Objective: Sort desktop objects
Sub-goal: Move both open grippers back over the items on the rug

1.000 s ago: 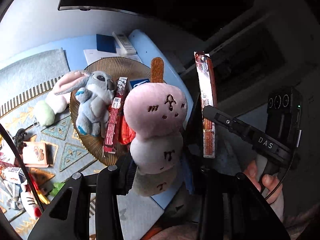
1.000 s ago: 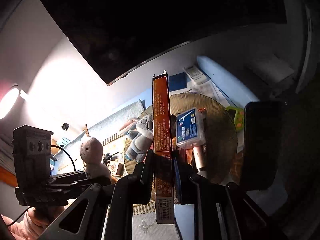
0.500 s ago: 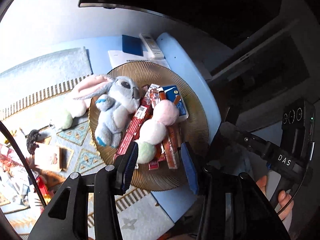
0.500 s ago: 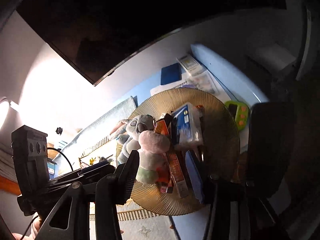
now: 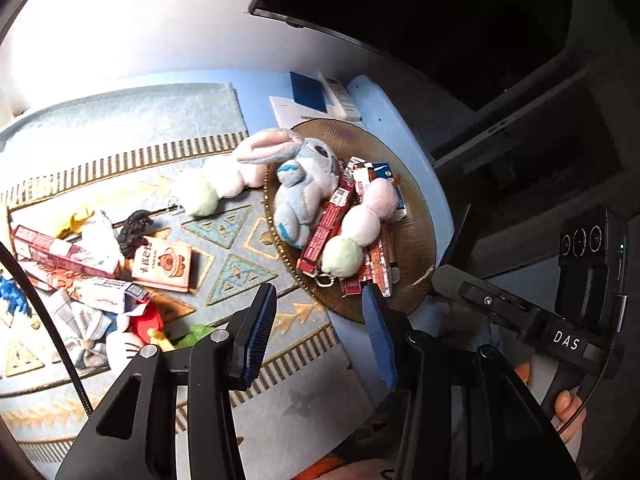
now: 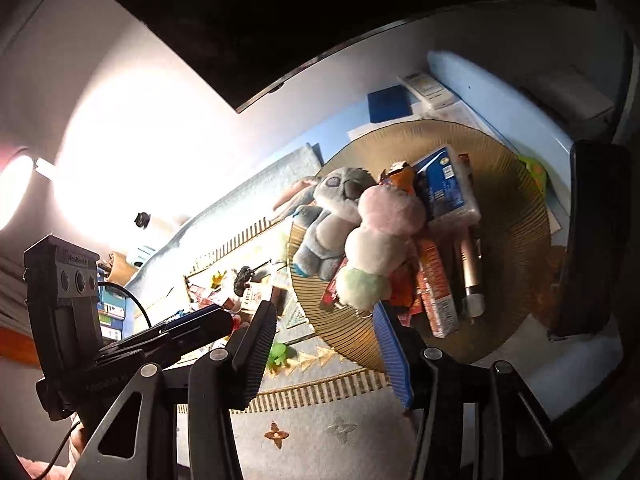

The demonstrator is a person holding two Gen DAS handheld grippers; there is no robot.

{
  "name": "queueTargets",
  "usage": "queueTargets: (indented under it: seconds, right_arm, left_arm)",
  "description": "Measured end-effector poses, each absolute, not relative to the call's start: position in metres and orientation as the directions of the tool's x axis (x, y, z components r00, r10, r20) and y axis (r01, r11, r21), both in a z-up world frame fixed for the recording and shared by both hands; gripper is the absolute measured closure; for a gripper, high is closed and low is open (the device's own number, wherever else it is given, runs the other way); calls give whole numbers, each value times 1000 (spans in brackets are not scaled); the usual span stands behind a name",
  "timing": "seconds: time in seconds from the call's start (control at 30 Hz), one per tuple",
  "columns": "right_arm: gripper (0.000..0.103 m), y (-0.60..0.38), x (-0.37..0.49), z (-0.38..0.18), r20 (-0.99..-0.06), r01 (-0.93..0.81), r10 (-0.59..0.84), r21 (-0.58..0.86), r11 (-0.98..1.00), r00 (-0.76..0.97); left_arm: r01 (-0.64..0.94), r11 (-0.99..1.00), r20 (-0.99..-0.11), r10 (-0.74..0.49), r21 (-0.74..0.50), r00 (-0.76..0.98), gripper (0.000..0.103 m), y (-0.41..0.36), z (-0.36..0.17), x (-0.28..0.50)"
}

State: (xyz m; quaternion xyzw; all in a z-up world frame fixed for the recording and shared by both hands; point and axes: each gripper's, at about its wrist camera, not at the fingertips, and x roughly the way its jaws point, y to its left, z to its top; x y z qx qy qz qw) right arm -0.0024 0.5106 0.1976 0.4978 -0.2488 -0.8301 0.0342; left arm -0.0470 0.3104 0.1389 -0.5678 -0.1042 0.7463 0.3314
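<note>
Both grippers hang over the blue tabletop (image 5: 420,168) with nothing between their jaws. The left gripper (image 5: 320,324) stands partly open above the near rim of the round brown ribbed plate (image 5: 416,240). The jaws of the right gripper (image 6: 328,344) have just been opening and stand wide apart and empty.

On the plate lie the things already sorted: the grey and blue plush rabbit (image 5: 304,184), the plush skewer of pink, white and green balls (image 5: 360,232), several long red snack boxes (image 5: 328,228) and a blue and white pack (image 6: 444,188).

What remains lies on the patterned blue cloth mat (image 5: 232,248) to the left of the plate: a second ball skewer (image 5: 212,192) just beside the rabbit's ear, a small orange card box with a bear picture (image 5: 164,260), a dark little figure (image 5: 134,228) and a heap of red boxes and wrappers (image 5: 68,264). At the edge of that heap the view is too distorted to separate the single pieces.

The step in hand seems to be the reach for the next piece. I would take one that lies free, such as the second skewer, come down from above with the jaws across its narrow side, and close only when both pads are beside it, so the neighbours are not pushed away.
</note>
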Motion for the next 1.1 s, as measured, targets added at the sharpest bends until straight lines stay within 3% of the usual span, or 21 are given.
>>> queueTargets:
  seconds: [0.07, 0.13, 0.33, 0.6, 0.73, 1.1]
  right_arm:
    - [52, 498, -2, 197, -805, -182, -316, 456, -871, -502]
    - [44, 488, -2, 195, -794, -186, -335, 480, -857, -508]
    - [44, 452, -2, 180, -796, -209, -379, 518, -829, -473]
    - [44, 377, -3, 135, -810, -199, -455, 548, -812, -370]
    - [44, 343, -5, 127, -811, -167, -475, 549, -819, -341]
    - [44, 317, -28, 139, -824, -165, -427, 511, -843, -373]
  left_arm:
    - [-355, -767, -782, 608, -535, -135, 61, 296, 135, -45]
    - [-330, -772, -785, 606, -543, -128, 61, 282, 129, -45]
    - [-263, -807, -810, 573, -529, -128, 61, 227, 107, -39]
    - [22, -866, -858, 492, -500, -145, 61, 88, 57, -34]
    - [87, -867, -863, 468, -490, -189, 61, 44, 48, -48]
    - [-69, -896, -864, 442, -439, -242, 61, 65, 18, -106]
